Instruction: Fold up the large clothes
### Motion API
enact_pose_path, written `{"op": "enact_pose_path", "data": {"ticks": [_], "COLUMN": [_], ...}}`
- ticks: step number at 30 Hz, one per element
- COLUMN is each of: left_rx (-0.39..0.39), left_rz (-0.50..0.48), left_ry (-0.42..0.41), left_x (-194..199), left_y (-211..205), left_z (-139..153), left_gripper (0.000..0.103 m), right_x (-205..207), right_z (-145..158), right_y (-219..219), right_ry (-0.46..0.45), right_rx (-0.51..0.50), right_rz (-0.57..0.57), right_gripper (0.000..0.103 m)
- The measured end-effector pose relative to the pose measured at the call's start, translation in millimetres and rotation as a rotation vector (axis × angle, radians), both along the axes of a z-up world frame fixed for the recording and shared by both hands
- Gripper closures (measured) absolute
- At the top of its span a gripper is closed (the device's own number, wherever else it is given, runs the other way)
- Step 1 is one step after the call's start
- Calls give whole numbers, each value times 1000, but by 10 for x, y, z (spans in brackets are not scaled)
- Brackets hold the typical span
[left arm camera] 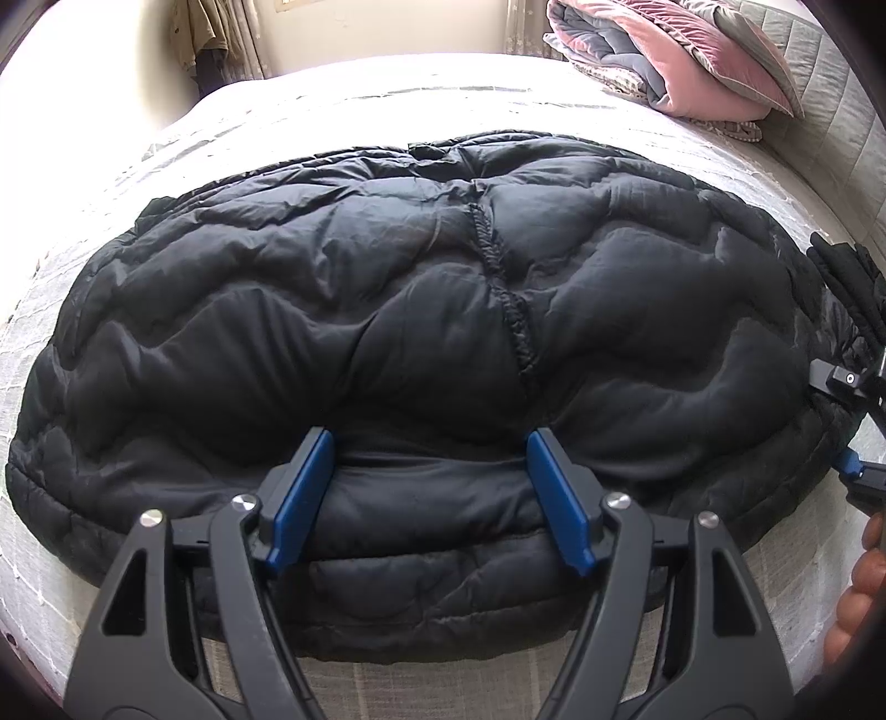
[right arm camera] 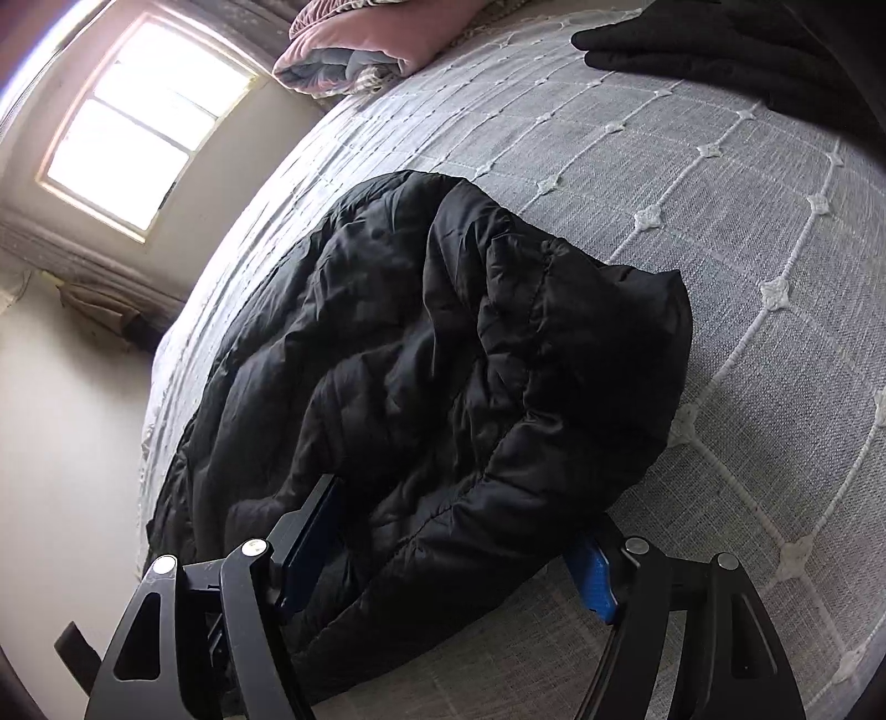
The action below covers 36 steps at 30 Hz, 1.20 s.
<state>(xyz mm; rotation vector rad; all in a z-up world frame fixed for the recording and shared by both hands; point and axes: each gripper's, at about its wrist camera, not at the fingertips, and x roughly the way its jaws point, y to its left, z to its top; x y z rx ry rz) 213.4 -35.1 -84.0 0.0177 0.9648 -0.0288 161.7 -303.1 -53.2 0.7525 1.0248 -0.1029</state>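
A black quilted puffer jacket (left arm camera: 421,343) lies spread on the bed, folded into a wide oval; it also shows in the right wrist view (right arm camera: 432,354). My left gripper (left arm camera: 432,471) is open, its blue pads (left arm camera: 310,487) straddling the jacket's near edge. My right gripper (right arm camera: 448,537) is open around the jacket's end edge, one blue pad (right arm camera: 595,570) under the fabric and one above. The right gripper also shows at the right edge of the left wrist view (left arm camera: 853,421).
The bed has a grey-white checked cover (right arm camera: 720,232). A folded pink and grey quilt (left arm camera: 664,61) lies at the far end. Folded black clothes (right arm camera: 720,50) sit on the bed to the right. A window (right arm camera: 138,122) is on the wall.
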Motion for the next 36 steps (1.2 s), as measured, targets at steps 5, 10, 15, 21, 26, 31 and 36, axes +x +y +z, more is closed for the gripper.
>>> {"op": "enact_pose_path", "data": {"ticks": [5,10,15,21,26,31,36], "left_rx": [-2,3,4,9,4,6,7], "left_rz": [-1,0,0,2,3,4,10], "left_ry": [2,0,-1,-1,0,-1,-3], "left_x": [7,0,-2,-1,1,4,4], "left_y": [8,-6,-7,-16,-13,-20,-32], "left_z": [0,1,1,4,6,-2,-6], "left_gripper": [30,30,30,30,30,30,30], "right_x": [79,170,240,271,302,322,296], "right_z": [-19,-67,-153,-180,-168,-156,-157], "right_y": [28,82,74,52,105,135,85], "right_ry": [-1,-2,-5,-16,-22,-28,-46], "right_rx": [-10,15,19,33,3,-5,53], "right_rz": [2,-7,-5,-20,-23,-22,-38], "right_gripper": [27,27,27,27,27,29,31]}}
